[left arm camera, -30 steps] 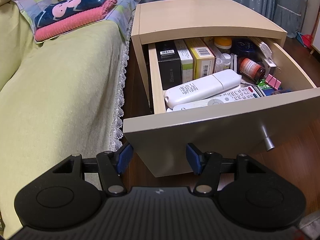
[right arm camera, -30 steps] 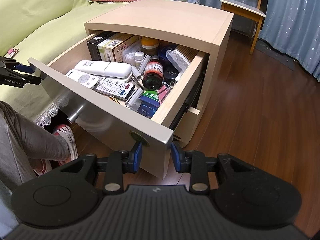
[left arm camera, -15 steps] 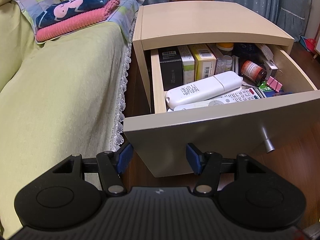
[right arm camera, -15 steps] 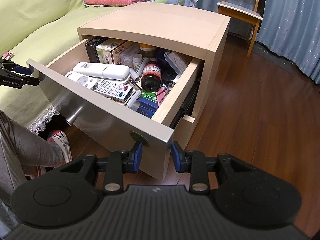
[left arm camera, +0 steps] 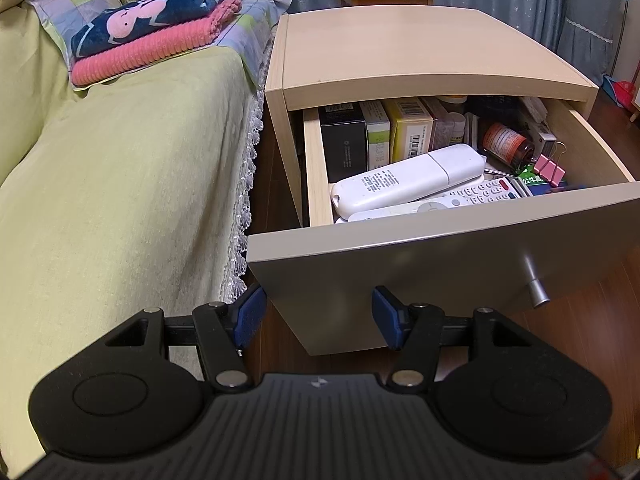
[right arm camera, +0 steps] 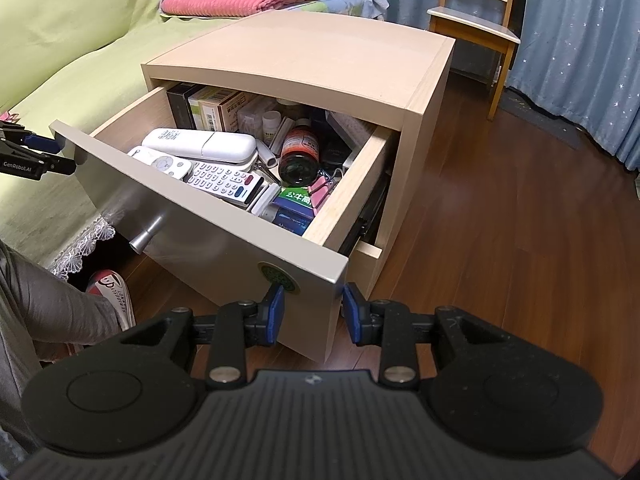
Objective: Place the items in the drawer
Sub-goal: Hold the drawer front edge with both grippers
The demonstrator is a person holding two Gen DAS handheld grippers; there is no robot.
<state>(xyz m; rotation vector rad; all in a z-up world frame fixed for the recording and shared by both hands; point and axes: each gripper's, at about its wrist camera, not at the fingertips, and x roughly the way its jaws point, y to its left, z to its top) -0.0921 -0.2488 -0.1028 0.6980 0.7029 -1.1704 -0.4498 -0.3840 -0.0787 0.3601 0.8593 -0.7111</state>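
The pale wooden nightstand (left arm camera: 400, 52) has its drawer (left arm camera: 440, 264) part way out, with a metal knob (left arm camera: 534, 284) on the front. Inside lie a white remote (left arm camera: 408, 180), a keypad remote (right arm camera: 224, 182), boxes (left arm camera: 376, 132), a brown bottle (right arm camera: 298, 156) and pink clips (left arm camera: 550, 168). My left gripper (left arm camera: 318, 312) is open and empty, its blue pads at the front panel's lower left corner. My right gripper (right arm camera: 312, 312) is open more narrowly and straddles the panel's lower right corner. The left gripper (right arm camera: 56, 155) also shows at the panel's far end in the right wrist view.
A bed with a green cover (left arm camera: 120, 180) runs along the nightstand's left side, with folded blankets (left arm camera: 156, 36) on it. A person's grey-clad leg (right arm camera: 40, 308) and shoe (right arm camera: 112, 292) are below the drawer. A wooden chair (right arm camera: 476, 28) and curtains stand behind, on dark wood floor (right arm camera: 520, 240).
The drawer has slid further into the nightstand, so the top now covers more of the contents. Both grippers have moved forward with the front panel and kept their openings.
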